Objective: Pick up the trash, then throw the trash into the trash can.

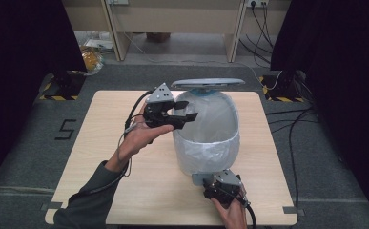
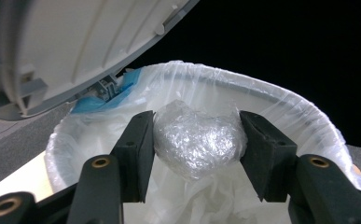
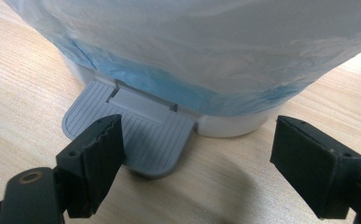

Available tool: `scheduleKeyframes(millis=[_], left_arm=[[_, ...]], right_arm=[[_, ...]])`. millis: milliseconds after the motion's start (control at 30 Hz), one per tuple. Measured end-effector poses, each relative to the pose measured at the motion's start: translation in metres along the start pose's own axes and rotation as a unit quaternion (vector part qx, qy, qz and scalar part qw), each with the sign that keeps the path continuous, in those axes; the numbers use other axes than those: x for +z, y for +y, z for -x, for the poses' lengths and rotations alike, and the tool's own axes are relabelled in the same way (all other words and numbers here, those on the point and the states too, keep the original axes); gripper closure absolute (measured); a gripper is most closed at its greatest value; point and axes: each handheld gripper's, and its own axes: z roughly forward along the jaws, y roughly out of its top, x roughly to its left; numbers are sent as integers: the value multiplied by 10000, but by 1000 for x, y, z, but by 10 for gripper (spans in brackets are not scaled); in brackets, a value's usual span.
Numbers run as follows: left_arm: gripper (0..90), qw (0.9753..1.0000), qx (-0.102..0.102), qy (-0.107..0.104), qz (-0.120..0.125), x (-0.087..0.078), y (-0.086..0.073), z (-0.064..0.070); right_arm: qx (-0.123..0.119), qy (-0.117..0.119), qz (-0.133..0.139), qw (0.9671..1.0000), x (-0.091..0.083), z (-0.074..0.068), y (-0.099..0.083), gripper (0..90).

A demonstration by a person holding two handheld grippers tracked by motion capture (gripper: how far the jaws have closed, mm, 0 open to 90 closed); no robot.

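Jaws of left gripper (image 2: 194, 140) clamping crumpled plastic wad (image 2: 197, 142) above lined bin (image 1: 210, 138), right gripper (image 3: 197, 168) spread wide, one jaw over pedal (image 3: 136, 135); next, just releasing.

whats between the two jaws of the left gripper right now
A crumpled ball of clear plastic wrap, pinched between the left gripper jaws above the lined bin, as the left gripper view shows.

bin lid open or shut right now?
Open. The lid stands raised above the bin's bag-lined rim, and the left tongs hold a crumpled plastic wad over the opening. The right tongs sit at the pedal.
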Motion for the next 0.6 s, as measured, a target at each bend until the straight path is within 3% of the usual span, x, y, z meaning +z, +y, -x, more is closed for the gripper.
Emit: scheduleKeyframes(millis=[333, 500, 600], left_arm=[[454, 10000, -33, -12, -83, 11, -1, -1], [321, 9999, -110, -22, -80, 12, 0, 0], [309, 9999, -83, -37, -53, 7, 1, 4]], right_arm=[[19, 7, -3, 10000, 0, 0, 0, 173], [-19, 11, 2, 10000, 0, 0, 0, 176], [-26, 9, 0, 10000, 0, 0, 0, 177]])
